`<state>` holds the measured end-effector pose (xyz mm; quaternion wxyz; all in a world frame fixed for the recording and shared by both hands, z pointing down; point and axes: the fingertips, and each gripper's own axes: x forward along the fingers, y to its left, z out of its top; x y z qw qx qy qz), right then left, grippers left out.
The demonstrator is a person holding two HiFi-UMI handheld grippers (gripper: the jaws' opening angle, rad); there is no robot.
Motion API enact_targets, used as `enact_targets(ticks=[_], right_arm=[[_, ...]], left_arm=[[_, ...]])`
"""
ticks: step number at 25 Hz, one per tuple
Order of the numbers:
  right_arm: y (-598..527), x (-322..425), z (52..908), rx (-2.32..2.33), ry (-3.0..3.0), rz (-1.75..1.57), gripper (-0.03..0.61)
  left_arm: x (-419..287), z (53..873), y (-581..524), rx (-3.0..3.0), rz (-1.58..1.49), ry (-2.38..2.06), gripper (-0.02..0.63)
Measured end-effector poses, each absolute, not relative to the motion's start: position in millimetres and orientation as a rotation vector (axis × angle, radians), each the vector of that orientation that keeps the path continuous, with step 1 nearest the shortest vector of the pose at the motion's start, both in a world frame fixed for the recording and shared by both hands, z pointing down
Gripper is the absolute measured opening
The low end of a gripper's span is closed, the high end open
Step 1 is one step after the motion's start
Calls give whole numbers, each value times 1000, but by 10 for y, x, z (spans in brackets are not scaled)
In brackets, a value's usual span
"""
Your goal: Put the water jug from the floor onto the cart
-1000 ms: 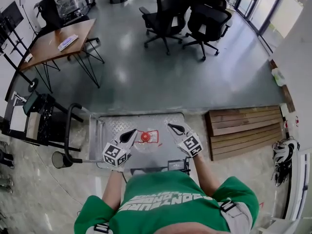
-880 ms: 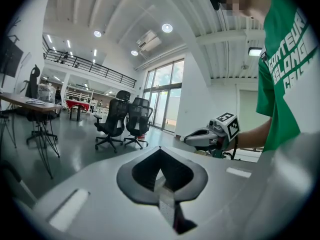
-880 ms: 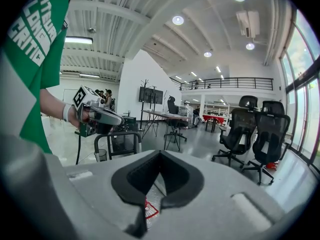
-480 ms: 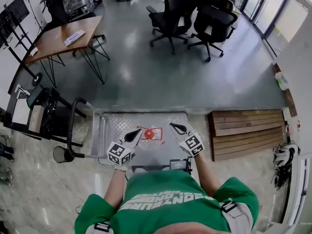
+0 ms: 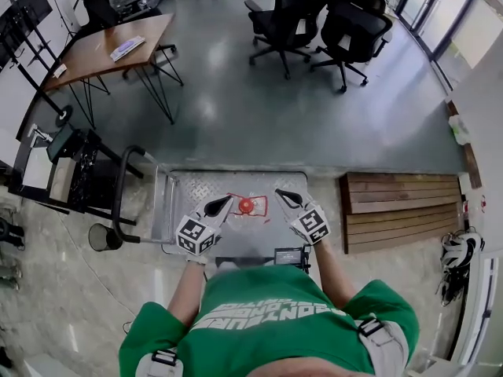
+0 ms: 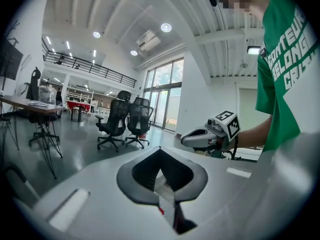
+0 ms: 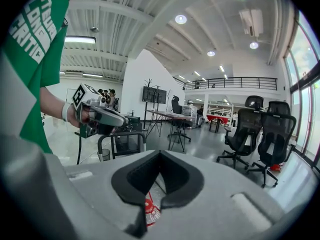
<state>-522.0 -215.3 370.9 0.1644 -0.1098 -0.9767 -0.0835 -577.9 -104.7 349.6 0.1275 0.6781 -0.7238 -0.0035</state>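
Observed: the water jug (image 5: 246,206), clear with a red cap and red label, sits over the metal deck of the cart (image 5: 192,188), directly between the left gripper (image 5: 220,205) and the right gripper (image 5: 287,198). Whether its base rests on the deck or hangs just above it cannot be determined from the head view. Each gripper has its jaws brought fully together with nothing clamped in them. The two closed noses flank the jug from opposite sides, and each gripper view shows a strip of the red label just below its own tips. Assessment: the placing step appears at or near completion. To finish it well, the jug should be set down squarely, well in from the deck edges and clear of the cart handle (image 5: 119,203). Side pressure should be kept even until the base bears fully, then both noses drawn away level and together, so the jug neither tips nor slides on the plate. Count: one jug, one cart, two grippers, one wooden table (image 5: 110,57), at least two black office chairs (image 5: 292,10), one slatted wooden pallet (image 5: 401,206).
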Motion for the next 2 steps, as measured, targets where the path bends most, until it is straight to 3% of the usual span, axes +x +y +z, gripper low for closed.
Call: enact_targets(ticks=[2], right_arm=[[-2130,-5200,3740,-312,-2772,-245,-8]], left_arm=[[-5761,3518,-1035,1969,-14,-2102,15]])
